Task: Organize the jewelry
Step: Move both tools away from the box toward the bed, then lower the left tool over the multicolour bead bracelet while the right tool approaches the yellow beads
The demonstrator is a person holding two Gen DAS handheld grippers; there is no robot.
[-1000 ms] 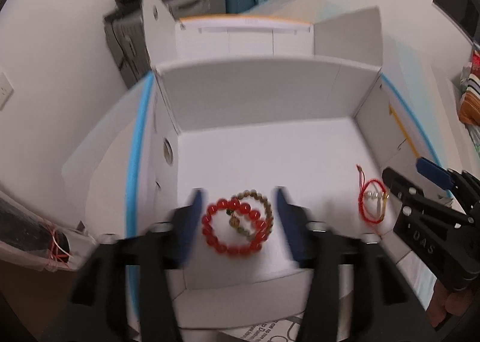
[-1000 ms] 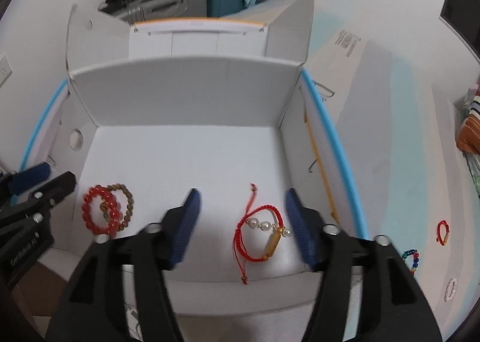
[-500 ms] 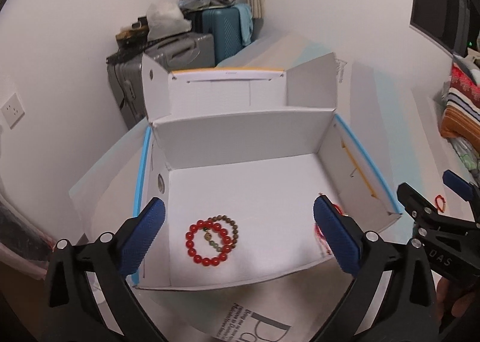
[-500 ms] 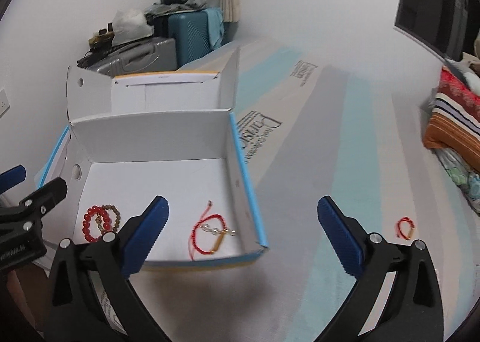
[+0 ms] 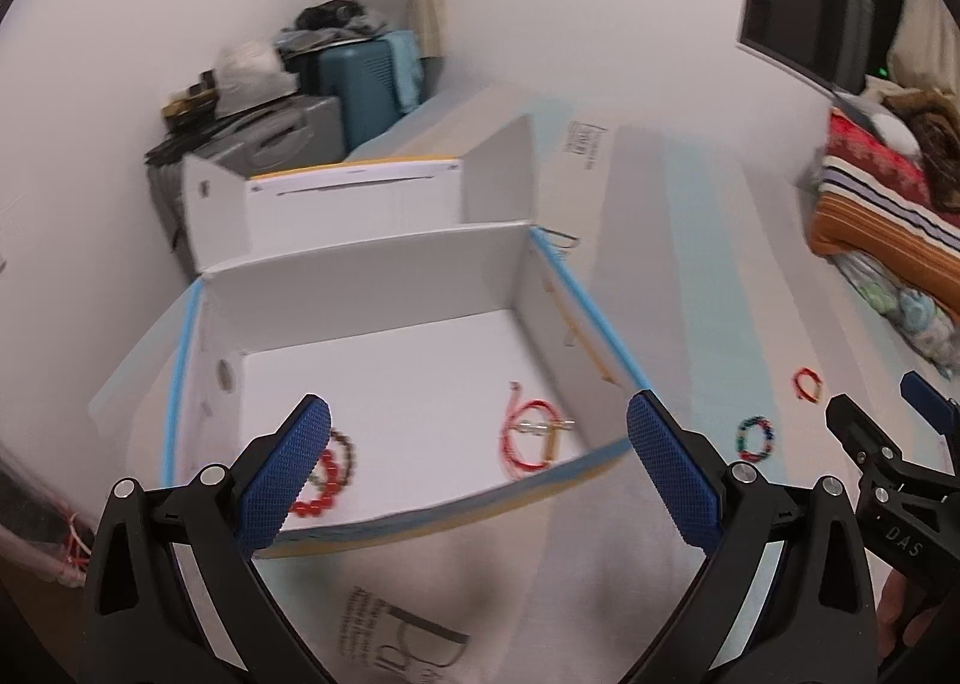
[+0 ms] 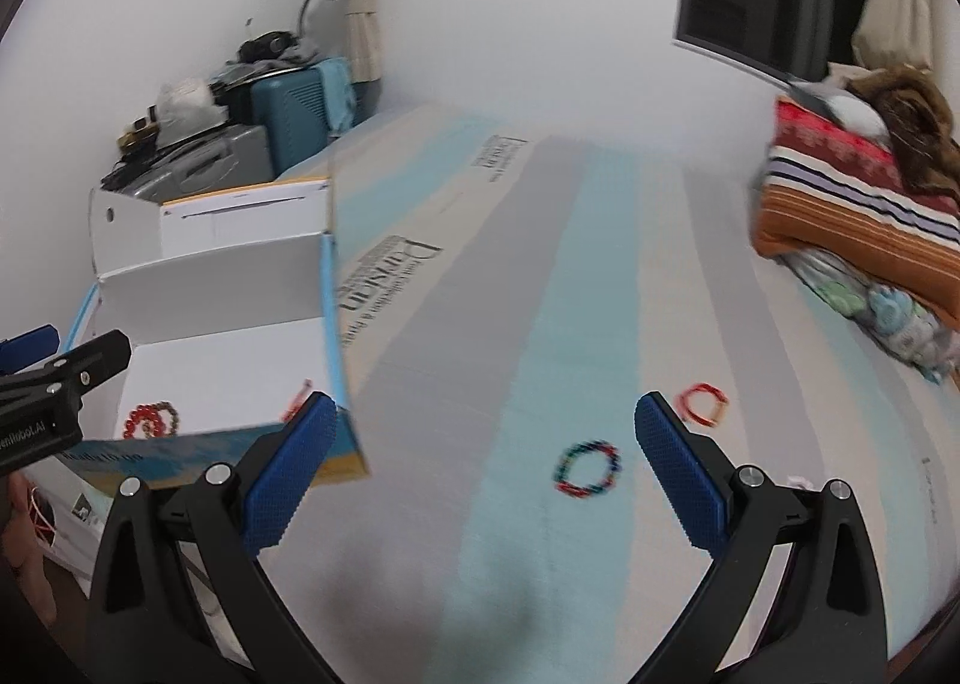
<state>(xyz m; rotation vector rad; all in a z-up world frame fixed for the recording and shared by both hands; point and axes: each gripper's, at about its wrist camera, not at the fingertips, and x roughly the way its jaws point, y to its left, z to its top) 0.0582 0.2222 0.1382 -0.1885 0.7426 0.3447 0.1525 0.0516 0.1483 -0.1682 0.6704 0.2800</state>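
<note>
Claws (image 5: 477,468) withdrawn; bracelets (image 5: 321,474) inside box (image 5: 372,276)

In the left wrist view, the left gripper's near finger pad (image 5: 282,480) covers part of the red bead bracelet (image 5: 315,495) and the brown bead bracelet (image 5: 345,453) in the white box (image 5: 372,276). The red cord bracelet (image 5: 531,438) is smeared by motion. The right gripper (image 5: 888,480) is cut off by the right edge. In the right wrist view the multicoloured bracelet (image 6: 587,469) is blurred, its beads indistinct, and the box front hides most of the cord bracelet.
</note>
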